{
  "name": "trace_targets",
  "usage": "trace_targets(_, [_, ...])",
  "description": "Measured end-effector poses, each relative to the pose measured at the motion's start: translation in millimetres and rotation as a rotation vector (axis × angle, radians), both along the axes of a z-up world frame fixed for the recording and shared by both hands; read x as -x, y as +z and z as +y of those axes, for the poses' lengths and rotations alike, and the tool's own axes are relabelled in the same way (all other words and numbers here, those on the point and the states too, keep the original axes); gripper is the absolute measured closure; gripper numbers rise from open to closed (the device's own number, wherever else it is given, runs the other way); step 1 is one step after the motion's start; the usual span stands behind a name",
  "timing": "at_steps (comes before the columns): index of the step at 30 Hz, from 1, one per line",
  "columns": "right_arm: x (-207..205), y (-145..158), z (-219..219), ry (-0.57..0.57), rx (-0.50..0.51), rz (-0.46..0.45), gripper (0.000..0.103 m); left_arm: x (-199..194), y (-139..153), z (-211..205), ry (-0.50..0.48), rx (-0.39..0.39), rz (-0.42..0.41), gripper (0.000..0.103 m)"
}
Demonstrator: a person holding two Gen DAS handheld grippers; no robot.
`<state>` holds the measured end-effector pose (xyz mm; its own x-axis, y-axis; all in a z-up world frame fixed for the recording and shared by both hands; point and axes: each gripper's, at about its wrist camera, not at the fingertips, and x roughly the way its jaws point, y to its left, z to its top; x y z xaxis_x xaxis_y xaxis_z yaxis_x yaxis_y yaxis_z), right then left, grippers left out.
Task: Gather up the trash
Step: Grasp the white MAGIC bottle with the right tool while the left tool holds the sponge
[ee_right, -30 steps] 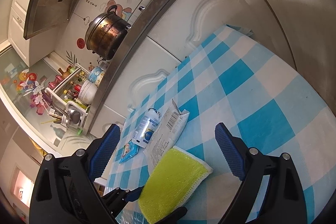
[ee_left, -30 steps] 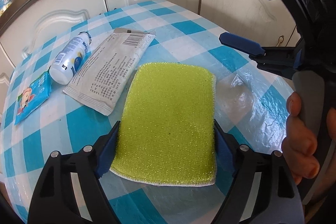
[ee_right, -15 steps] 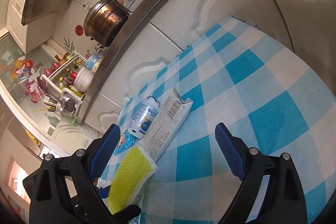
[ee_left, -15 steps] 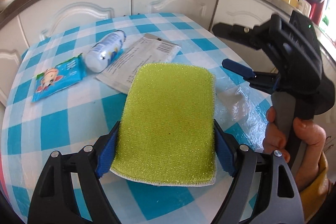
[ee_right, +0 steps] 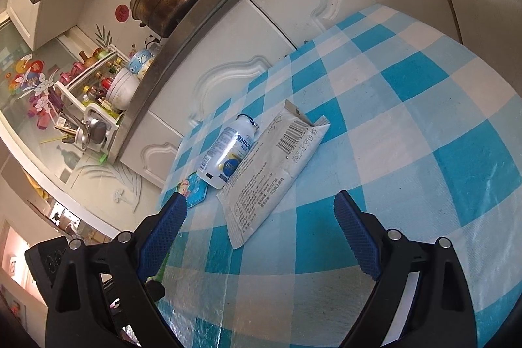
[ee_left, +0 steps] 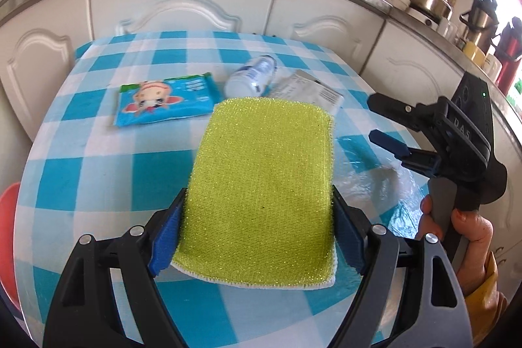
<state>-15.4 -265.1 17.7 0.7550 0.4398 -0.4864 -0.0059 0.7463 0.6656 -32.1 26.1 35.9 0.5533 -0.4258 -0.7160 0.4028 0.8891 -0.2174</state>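
The left tongs (ee_left: pixel 257 237) clamp a flat, yellow-green scouring sponge with a white stitched edge (ee_left: pixel 264 185) by its two long sides, the blue pads pressed against it, and the sponge is carried clear above the worktop covered in a blue-and-white checked plastic cloth (ee_left: pixel 107 178). Beyond the sponge three pieces of trash lie on the cloth: a flat blue wet-wipe packet printed with a cartoon child (ee_left: pixel 163 98), a small white plastic bottle with a blue label lying on its side (ee_left: pixel 253 77), and a crumpled grey-white empty wrapper with a barcode (ee_left: pixel 310 90). The bottle touches the wrapper's long edge, and the wipe packet lies just beside the bottle's base. The right tongs (ee_right: pixel 261 217) stand wide with nothing between their pads, hanging over the near end of the wrapper. A hand (ee_left: pixel 463 234) grips the right handle at the worktop's edge, in front of white cabinet doors (ee_left: pixel 182 5).
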Motion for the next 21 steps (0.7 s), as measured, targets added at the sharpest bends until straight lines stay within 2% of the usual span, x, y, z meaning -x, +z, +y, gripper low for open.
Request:
trace_targets(3, [-7.4,-1.1,6.1,-0.006,0.038,0.030,0.012,-3.5,-1.3,15.6,0.022,0.021,0.002,0.022])
trace_targets(7, [-12.2,3.8,10.0,-0.018,0.028,0.051,0.012,-7.7,-2.7,34.5,0.046,0.041,-0.001,0.022])
trace_targets(11, [-16.3,19.4,30.4,0.001,0.098,0.033,0.012,-10.9,-2.6,57.3,0.077,0.067,-0.005,0.022])
trace_targets(13, [-20.4,26.7,43.0,0.002,0.138,0.019,0.025,-11.8,-2.4,69.6,0.095,0.082,-0.006,0.022])
trace_targets(15, [-28.8,31.3,54.8,0.010,0.163,0.020,0.030,-12.0,-1.7,79.1,0.107,0.094,-0.010,0.022])
trace_targets(21, [-71.7,32.5,75.4,0.013,0.170,0.058,0.034,-9.0,-0.4,111.8,0.152,0.121,-0.023,0.022])
